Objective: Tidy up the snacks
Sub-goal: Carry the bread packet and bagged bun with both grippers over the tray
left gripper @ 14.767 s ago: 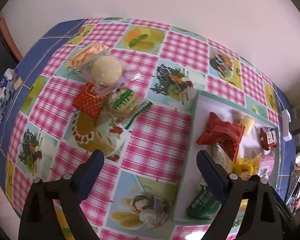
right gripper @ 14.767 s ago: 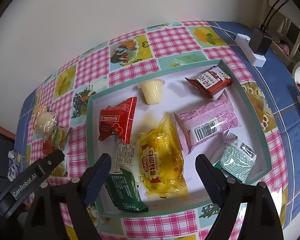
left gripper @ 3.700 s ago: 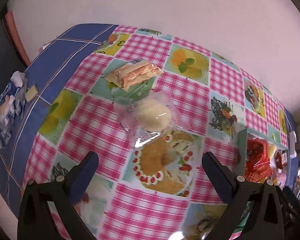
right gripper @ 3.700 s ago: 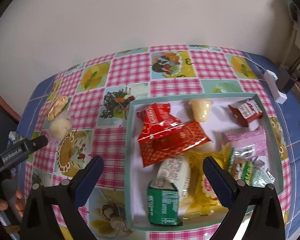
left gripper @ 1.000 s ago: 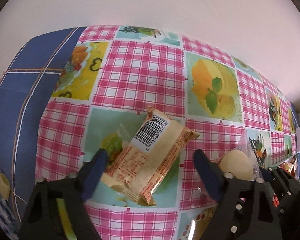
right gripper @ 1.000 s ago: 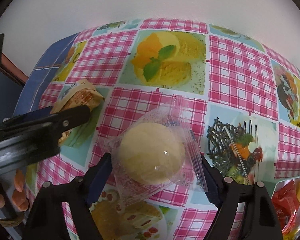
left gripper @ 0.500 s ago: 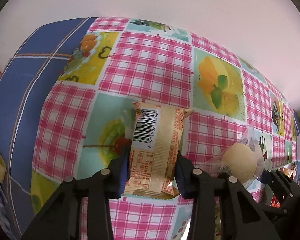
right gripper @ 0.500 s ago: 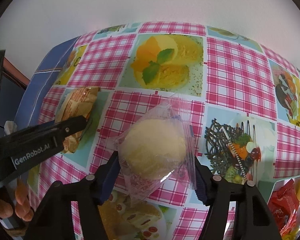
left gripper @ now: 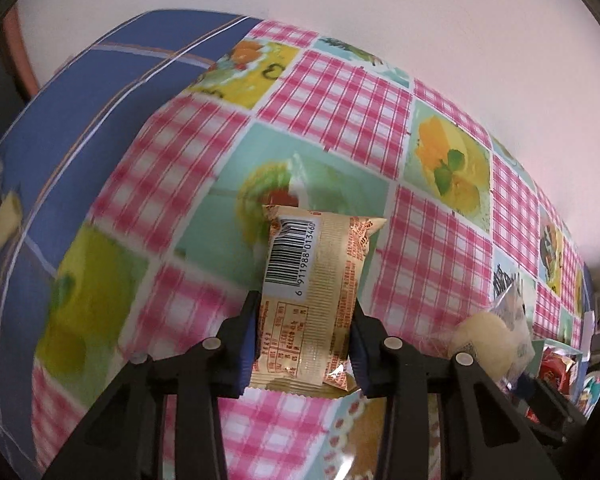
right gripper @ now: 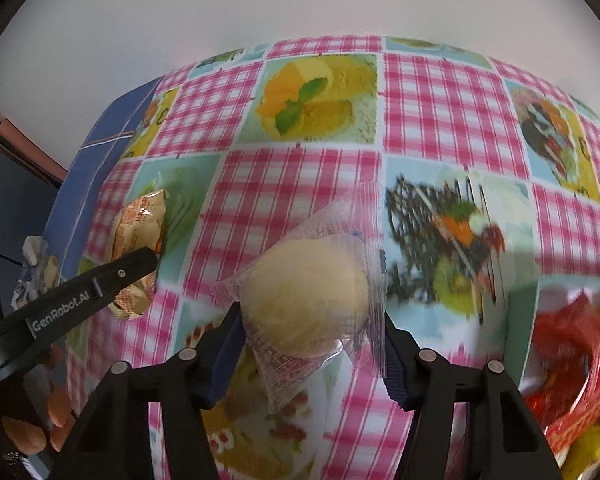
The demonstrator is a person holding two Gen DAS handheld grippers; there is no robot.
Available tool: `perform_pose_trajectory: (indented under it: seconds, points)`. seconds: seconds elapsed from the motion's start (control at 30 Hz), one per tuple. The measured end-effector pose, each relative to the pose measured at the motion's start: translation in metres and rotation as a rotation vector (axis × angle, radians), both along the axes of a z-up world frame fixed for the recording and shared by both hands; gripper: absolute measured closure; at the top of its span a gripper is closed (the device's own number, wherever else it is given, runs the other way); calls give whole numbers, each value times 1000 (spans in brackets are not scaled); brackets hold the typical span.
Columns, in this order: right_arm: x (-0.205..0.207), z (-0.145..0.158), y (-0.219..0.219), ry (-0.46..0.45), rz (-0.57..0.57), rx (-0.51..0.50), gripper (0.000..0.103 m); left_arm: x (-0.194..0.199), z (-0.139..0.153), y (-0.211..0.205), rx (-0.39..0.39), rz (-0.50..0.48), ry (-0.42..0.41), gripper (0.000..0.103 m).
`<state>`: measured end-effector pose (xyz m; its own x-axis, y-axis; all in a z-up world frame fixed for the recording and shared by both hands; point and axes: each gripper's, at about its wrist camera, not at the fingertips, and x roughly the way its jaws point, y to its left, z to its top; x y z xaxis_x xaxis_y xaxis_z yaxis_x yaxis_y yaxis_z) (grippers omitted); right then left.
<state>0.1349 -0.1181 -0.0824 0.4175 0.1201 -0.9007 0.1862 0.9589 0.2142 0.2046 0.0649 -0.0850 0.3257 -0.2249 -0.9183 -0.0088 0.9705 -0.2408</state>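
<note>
Looking along the left wrist view, the left gripper [left gripper: 305, 330] is seen closed on one golden snack packet [left gripper: 311, 296]. The packet is pinched across its width near its lower end, so its long axis runs straight forward from the jaws, barcode side up, over the checked tablecloth [left gripper: 332, 100]. Whether it is lifted clear of the cloth cannot be told. Low at the right edge, one round bun in a clear bag [left gripper: 486, 334] is seen, and past it a sliver of the tray [left gripper: 538, 350] with red wrappers inside; the tray thus lies to the right of the held packet.

In the right wrist view, the right gripper [right gripper: 312, 340] is seen clamped on the single bagged bun [right gripper: 306, 304], the bag's loose film spilling forward and below the jaws. The tray [right gripper: 536, 284] is cut off at the lower right edge, with one red packet [right gripper: 568, 356] inside and a yellow one barely made out beneath it. The left gripper [right gripper: 140, 260] with its packet [right gripper: 136, 236] is seen well to the left.

The right hand is judged nearer the tray, so its bun is likely placed first, the packet being carried rightward across the cloth.
</note>
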Motion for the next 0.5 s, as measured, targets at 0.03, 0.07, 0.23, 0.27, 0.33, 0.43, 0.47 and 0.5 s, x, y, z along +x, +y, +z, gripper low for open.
perform_pose_trajectory:
  seconds: [0.03, 0.07, 0.23, 0.27, 0.33, 0.43, 0.47, 0.5]
  points:
    - [-5, 0, 0, -2, -3, 4, 39, -7, 0, 1, -9, 13, 2, 62]
    - [-12, 2, 1, -6, -5, 9, 39, -11, 1, 2, -15, 22, 5, 62]
    - [-40, 13, 0, -21, -22, 36, 40, -41, 12, -1, -16, 40, -2, 62]
    - [-46, 17, -1, -26, -26, 40, 40, -46, 16, -4, -18, 45, -7, 62]
    - [-58, 24, -1, -36, -35, 49, 40, -61, 26, -2, -20, 52, -14, 62]
    - [-74, 37, -2, -51, -49, 55, 39, -71, 44, -7, -10, 51, -29, 62]
    - [-79, 41, -4, -54, -53, 56, 39, -79, 49, -8, -6, 52, -36, 62]
    - [-85, 45, -4, -57, -60, 61, 40, -82, 56, -8, -5, 54, -40, 62]
